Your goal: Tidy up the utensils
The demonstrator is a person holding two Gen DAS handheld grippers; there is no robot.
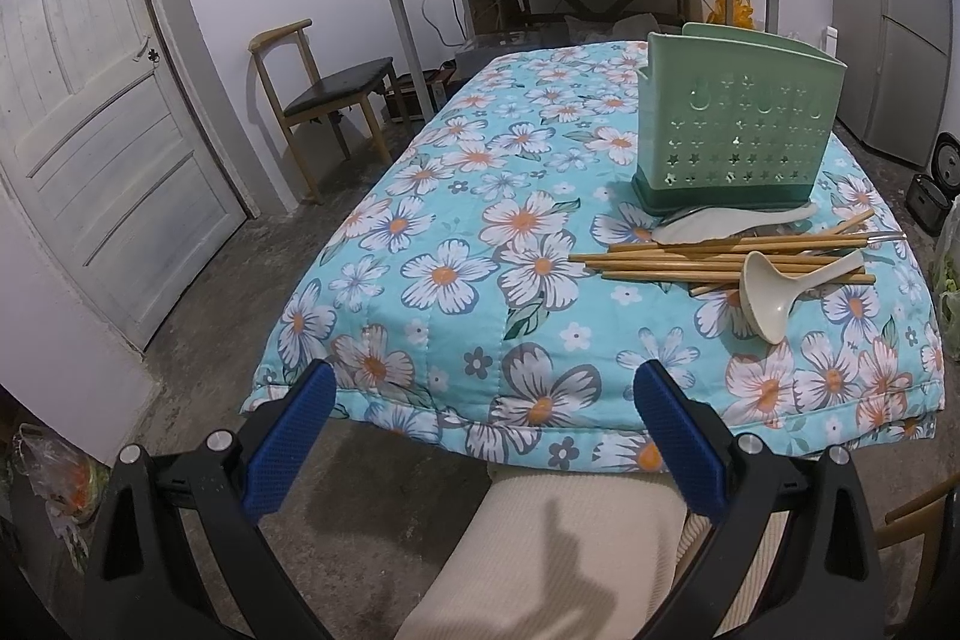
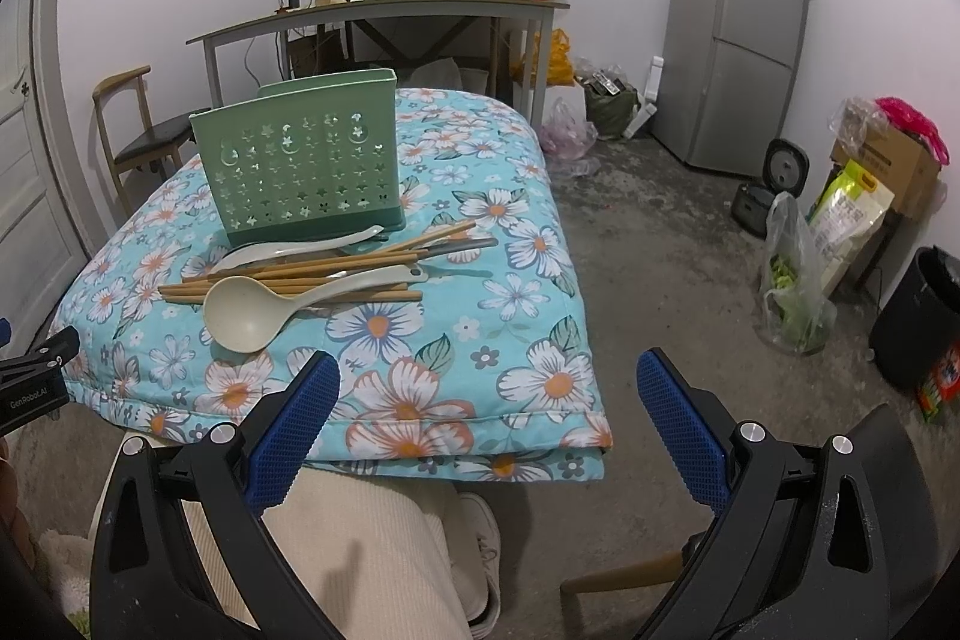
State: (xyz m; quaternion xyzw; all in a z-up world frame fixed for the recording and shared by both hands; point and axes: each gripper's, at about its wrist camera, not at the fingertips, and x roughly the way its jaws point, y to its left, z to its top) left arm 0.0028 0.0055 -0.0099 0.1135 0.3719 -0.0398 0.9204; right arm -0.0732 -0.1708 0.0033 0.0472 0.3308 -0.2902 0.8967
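Note:
A green perforated utensil holder (image 1: 735, 133) (image 2: 303, 157) stands upright on a floral quilt (image 1: 480, 244) (image 2: 420, 340). In front of it lie several wooden chopsticks (image 1: 678, 261) (image 2: 282, 280), a cream ladle (image 1: 774, 289) (image 2: 252, 310) on top of them, and a pale rice paddle (image 1: 708, 223) (image 2: 282, 250) against the holder's base. My left gripper (image 1: 483, 385) hangs open at the quilt's near edge, left of the pile. My right gripper (image 2: 489, 379) is open too, over the quilt's near right corner, short of the utensils. Neither holds anything.
A person's leg in cream trousers (image 1: 540, 562) (image 2: 372, 556) sits below the grippers. A wooden chair (image 1: 318, 94) and white door (image 1: 90, 130) stand left. A cluttered desk (image 2: 384, 10) is behind; a fridge (image 2: 738, 34), bags (image 2: 792, 274) and boxes (image 2: 894, 160) stand at the right.

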